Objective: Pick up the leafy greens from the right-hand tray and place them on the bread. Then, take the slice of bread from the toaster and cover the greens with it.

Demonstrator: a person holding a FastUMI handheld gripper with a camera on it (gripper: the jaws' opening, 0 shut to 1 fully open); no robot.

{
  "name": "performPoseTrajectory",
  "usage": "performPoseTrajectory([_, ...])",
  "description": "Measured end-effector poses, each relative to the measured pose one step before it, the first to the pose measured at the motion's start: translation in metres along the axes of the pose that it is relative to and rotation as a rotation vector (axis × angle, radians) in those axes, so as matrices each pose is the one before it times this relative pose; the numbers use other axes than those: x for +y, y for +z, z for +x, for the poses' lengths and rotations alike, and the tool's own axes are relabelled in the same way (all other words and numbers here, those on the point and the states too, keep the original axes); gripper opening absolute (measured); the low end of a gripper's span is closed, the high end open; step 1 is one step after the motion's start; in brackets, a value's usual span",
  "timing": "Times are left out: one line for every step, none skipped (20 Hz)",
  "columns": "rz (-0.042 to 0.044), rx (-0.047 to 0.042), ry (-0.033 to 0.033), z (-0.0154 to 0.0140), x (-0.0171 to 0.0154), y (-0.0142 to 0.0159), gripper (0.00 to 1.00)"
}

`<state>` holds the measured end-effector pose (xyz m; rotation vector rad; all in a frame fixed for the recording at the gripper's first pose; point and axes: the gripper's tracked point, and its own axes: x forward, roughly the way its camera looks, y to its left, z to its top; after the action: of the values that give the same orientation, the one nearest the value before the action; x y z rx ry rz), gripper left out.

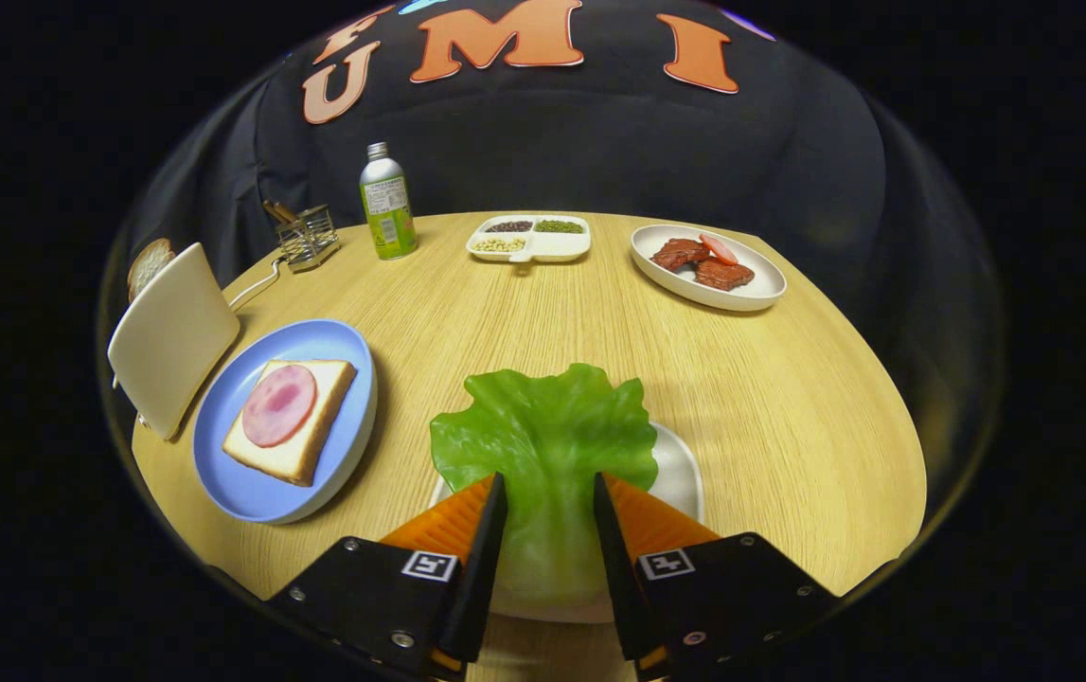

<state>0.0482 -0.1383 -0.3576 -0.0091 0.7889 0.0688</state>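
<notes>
The gripper (550, 493) has its fingers spread either side of the lettuce leaf (547, 436) on the white tray (680, 474), not pinching yet. Makes sense, since the ham-topped bread (289, 420) waits just left on the blue plate (254, 493).

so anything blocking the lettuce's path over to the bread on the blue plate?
Nothing visible. The lettuce leaf sits between the gripper fingers over its white tray. Bare table separates it from the blue plate, where the bread carries a ham slice. The toaster stands beyond the plate.
</notes>
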Motion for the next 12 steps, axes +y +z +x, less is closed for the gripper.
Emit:
performPoseTrajectory([0.00689, 0.00517, -0.00643, -0.00015, -0.00150, -0.00114, 0.52])
performPoseTrajectory([0.00635, 0.00601, -0.00885, -0.00024, -0.00184, 0.00026, 0.43])
performPoseTrajectory([0.00345, 0.00158, -0.00725, 0.00022, -0.00108, 0.00001, 0.39])
performPoseTrajectory([0.00354, 0.00094, -0.01005, 0.00062, -0.00323, 0.00002, 0.31])
performPoseTrajectory([0.00733, 0.00132, -0.01687, 0.00105, -0.00264, 0.00025, 0.27])
performPoseTrajectory([0.01123, 0.00014, -0.01264, 0.00002, -0.00200, 0.00010, 0.16])
performPoseTrajectory([0.01498, 0.00392, -0.00775, -0.00092, -0.00080, -0.00033, 0.09])
performPoseTrajectory([0.00862, -0.00111, -0.00698, -0.00011, -0.00005, 0.00139, 0.04])
performPoseTrajectory([0.00870, -0.00540, -0.00878, -0.00137, -0.00024, 0.00203, 0.04])
performPoseTrajectory([0.00820, -0.00853, -0.00600, -0.00365, -0.00042, 0.00381, 0.02])
performPoseTrajectory([0.00544, -0.00985, -0.01008, -0.00586, -0.00069, 0.00301, 0.01])
performPoseTrajectory([0.00300, -0.01057, -0.01002, -0.00605, -0.00090, 0.00420, 0.01])
